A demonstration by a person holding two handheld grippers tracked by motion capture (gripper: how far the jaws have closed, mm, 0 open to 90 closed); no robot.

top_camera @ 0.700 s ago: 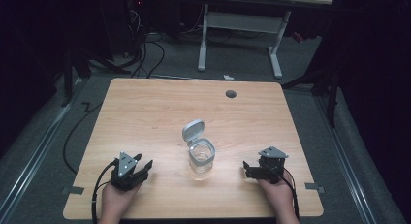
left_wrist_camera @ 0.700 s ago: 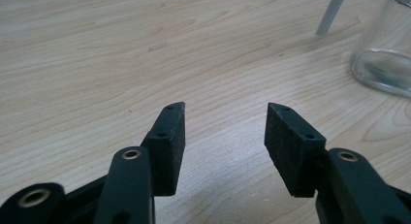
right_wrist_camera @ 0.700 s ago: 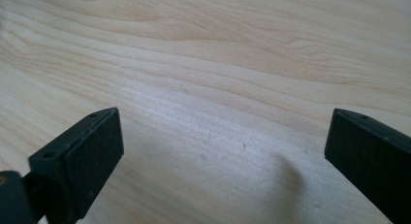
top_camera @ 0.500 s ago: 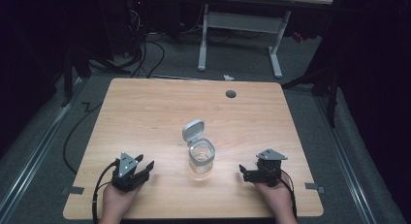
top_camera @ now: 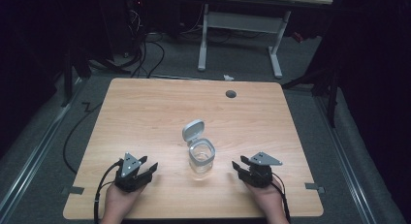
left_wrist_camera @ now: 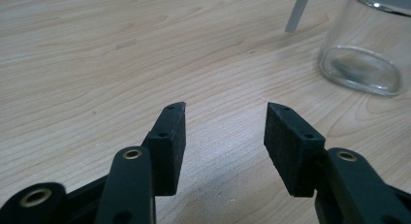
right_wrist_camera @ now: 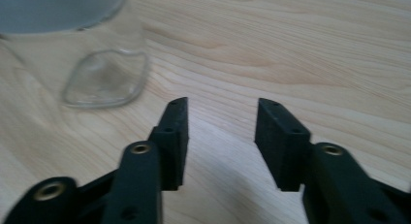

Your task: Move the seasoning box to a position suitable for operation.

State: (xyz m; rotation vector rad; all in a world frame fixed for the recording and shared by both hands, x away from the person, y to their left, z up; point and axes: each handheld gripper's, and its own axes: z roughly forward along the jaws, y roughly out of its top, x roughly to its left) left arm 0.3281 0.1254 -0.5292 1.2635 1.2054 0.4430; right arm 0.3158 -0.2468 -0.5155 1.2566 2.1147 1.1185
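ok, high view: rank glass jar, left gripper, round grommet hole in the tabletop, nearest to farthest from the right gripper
From the right gripper:
1. Glass jar, mid-table just to its left, flip lid open and tilted up behind.
2. Left gripper, beyond the jar, near the front edge on the left.
3. Grommet hole, near the table's far edge.

No text, label, brand or number legible anywhere I can see. Glass jar (top_camera: 201, 158): clear walls, no print or sticker; its grey lid (top_camera: 193, 131) is plain too. Table (top_camera: 145, 112): bare wood grain, no markings. My jaws: black pads and brass rivets, nothing stamped that I can read. Grey plates on my two grippers: blank from above. Background gear too dark and small to make out any lettering.
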